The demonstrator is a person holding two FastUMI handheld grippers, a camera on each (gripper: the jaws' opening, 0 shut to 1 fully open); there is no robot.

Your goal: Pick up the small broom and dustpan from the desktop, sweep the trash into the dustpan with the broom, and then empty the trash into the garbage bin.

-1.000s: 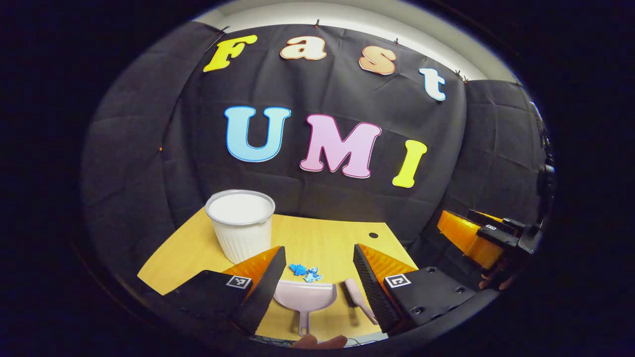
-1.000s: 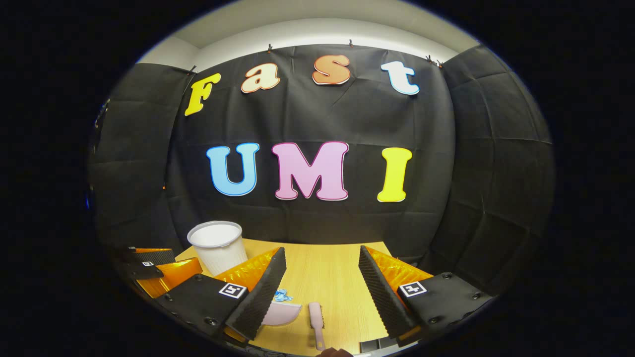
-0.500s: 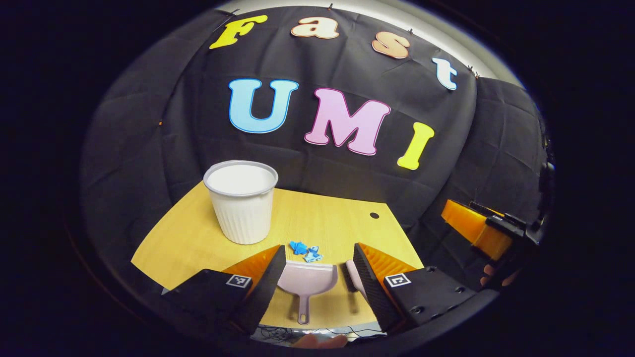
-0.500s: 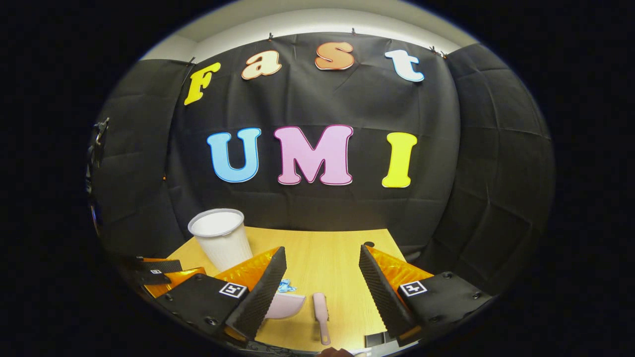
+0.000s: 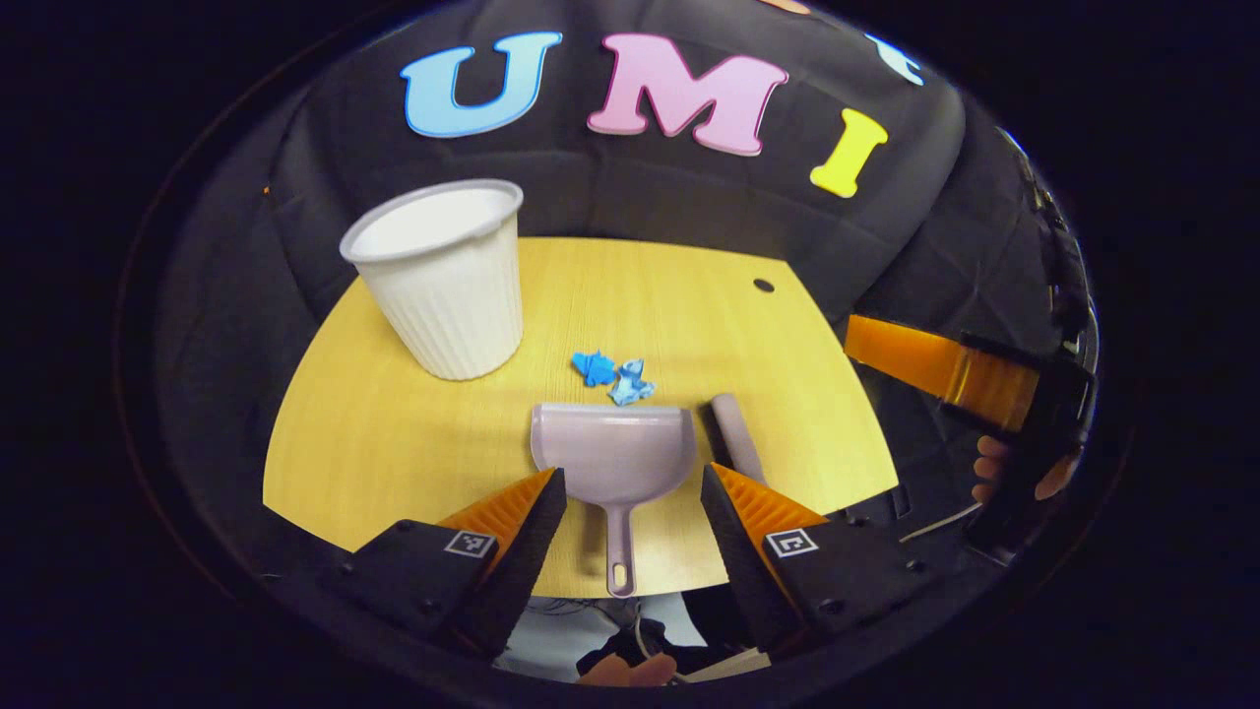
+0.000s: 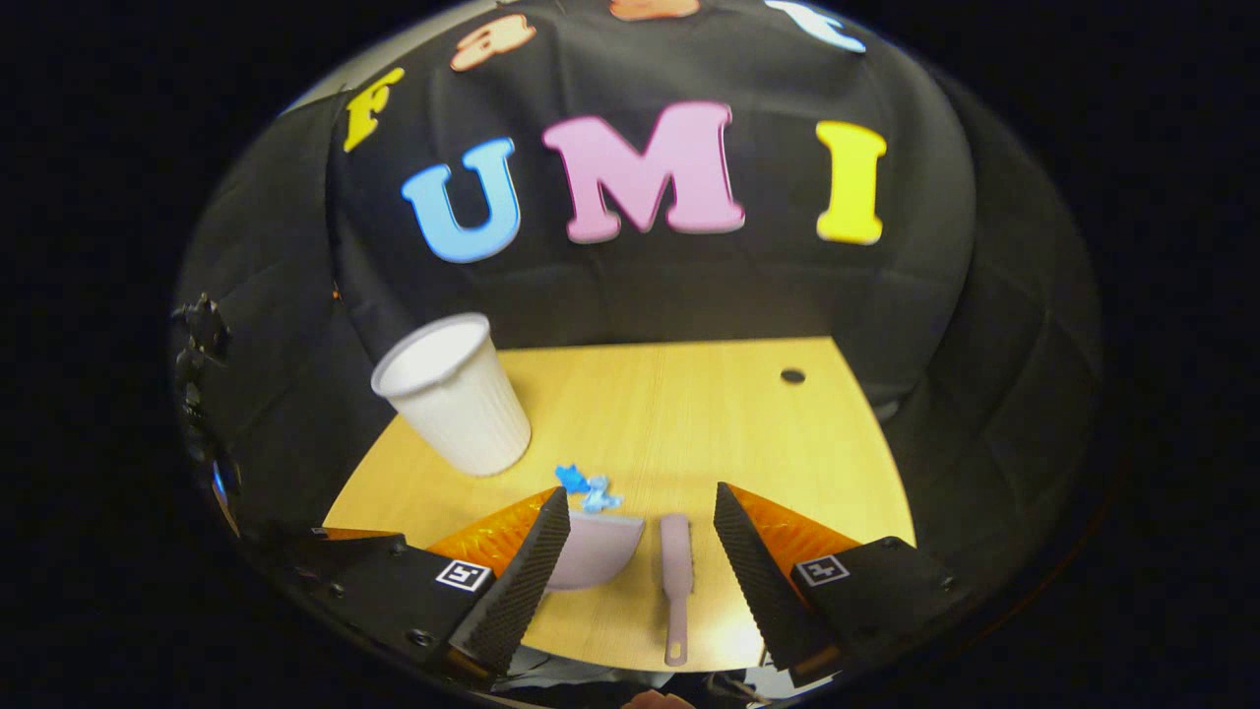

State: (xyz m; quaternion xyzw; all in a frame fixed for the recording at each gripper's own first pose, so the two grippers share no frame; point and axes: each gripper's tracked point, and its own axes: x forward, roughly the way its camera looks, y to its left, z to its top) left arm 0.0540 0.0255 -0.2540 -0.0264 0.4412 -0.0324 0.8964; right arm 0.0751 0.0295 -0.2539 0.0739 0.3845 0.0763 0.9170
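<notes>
1. The dustpan point(image 5: 610, 455) is laid flat on the wooden desktop point(image 5: 374, 443), its mouth turned toward the blue paper scraps point(image 5: 612, 372) and its handle toward the near edge; this placement is judged to leave the handle free to be taken from the front.
2. The left gripper point(image 5: 630, 512) is held above the near edge with its jaws spread wide and nothing between them, the dustpan handle being lined up in the gap (a grasp is judged to be in preparation, not yet made).
3. The small broom point(image 6: 676, 581) is laid just beside the dustpan, on its right, apart from it, handle likewise toward the near edge.
4. The right gripper point(image 6: 640, 556) is held wide open and empty, with the broom framed between its fingers.
5. The white ribbed garbage bin point(image 5: 441, 281) is stood upright at the left rear of the desktop, near the scraps, so that emptying is judged to call for only a short carry.
6. No brand or label is legible on the tools or the bin; square coded markers are carried on both grippers, and no words can be read from them.
</notes>
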